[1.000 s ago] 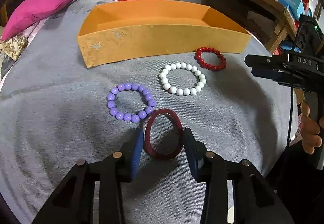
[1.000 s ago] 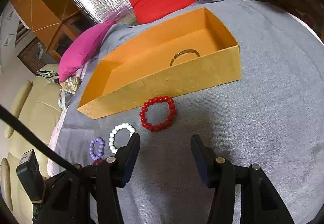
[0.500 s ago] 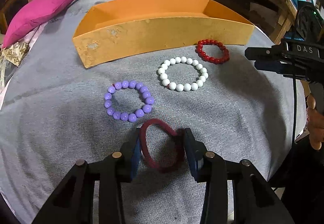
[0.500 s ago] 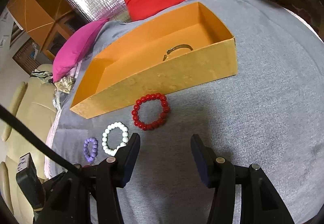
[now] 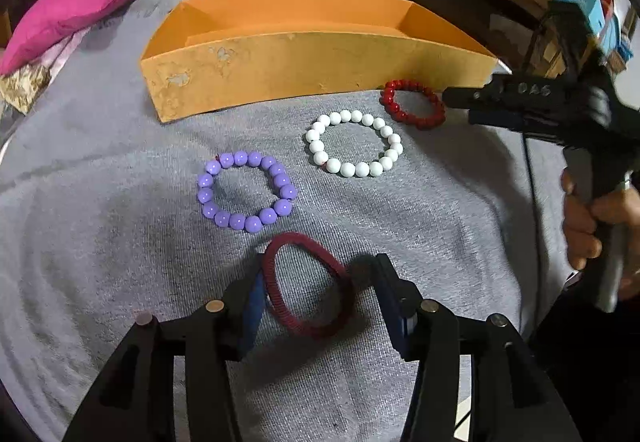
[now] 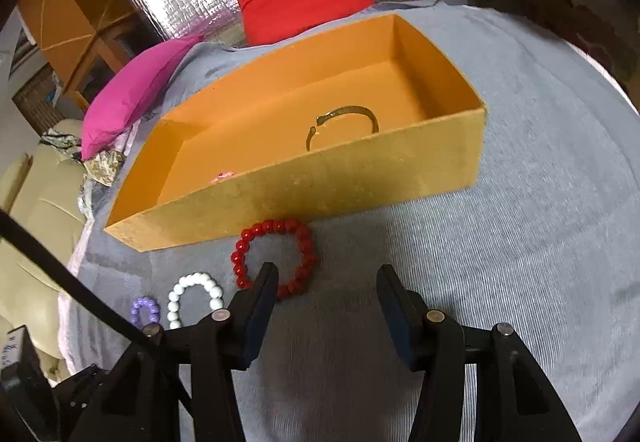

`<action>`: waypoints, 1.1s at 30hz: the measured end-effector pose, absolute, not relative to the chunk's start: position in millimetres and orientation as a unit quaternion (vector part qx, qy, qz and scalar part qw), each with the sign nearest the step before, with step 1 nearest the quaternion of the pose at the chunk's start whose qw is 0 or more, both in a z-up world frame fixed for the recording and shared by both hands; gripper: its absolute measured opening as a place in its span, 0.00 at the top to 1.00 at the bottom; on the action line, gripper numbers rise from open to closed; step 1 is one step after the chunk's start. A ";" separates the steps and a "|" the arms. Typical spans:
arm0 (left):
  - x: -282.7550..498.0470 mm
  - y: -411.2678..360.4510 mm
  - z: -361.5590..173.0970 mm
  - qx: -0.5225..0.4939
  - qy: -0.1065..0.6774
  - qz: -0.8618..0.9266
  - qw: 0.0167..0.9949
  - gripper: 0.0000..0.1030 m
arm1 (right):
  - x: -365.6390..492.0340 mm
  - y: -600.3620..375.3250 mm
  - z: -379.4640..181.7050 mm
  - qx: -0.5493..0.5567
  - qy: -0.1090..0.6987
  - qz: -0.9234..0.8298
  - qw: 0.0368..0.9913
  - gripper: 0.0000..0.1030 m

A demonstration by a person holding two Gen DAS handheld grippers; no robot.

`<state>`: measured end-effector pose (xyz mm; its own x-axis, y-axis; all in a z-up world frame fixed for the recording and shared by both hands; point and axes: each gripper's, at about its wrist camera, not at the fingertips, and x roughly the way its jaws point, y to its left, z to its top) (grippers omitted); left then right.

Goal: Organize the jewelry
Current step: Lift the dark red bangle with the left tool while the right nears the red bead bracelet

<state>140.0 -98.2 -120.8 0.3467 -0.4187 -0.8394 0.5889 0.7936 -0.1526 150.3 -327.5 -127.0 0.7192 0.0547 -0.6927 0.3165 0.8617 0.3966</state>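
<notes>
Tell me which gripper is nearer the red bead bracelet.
Right. The right gripper hovers just short of the red bead bracelet, its left finger overlapping the ring's near edge. The left gripper sits far back, around the maroon band, jaws just opened.

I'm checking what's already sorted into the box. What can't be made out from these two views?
- Box floor, left wrist view: hidden behind its near wall.
- Bangle, right wrist view: its lower part is cut off by the near wall.
- Pink item, right wrist view: only a sliver shows over the wall; unidentifiable.
- Purple bracelet, right wrist view: partly covered by the black cable and the right tool's frame.
</notes>
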 end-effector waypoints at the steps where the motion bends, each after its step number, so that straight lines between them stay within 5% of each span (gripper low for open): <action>1: 141.3 -93.9 -121.2 0.081 0.483 -0.311 0.815 0.48 | 152.0 -326.1 -127.0 0.248 0.367 -0.074 0.894 0.50; 7: 142.1 -85.2 -120.8 0.056 0.486 -0.319 0.812 0.49 | 162.7 -313.5 -128.3 0.217 0.370 -0.087 0.899 0.53; 17: 138.2 -84.6 -119.4 0.047 0.488 -0.336 0.804 0.71 | 183.1 -280.4 -130.9 0.094 0.374 -0.140 0.912 0.86; 33: 138.0 -99.9 -112.3 0.040 0.484 -0.372 0.791 0.78 | 134.3 -336.3 -132.5 0.166 0.401 -0.132 0.891 0.86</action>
<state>138.0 -99.9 -112.3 0.2548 -0.5504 -0.7951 0.6273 0.7198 -0.2972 134.3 -336.3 -132.5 0.6443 -0.1022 -0.7579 0.3689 0.9097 0.1908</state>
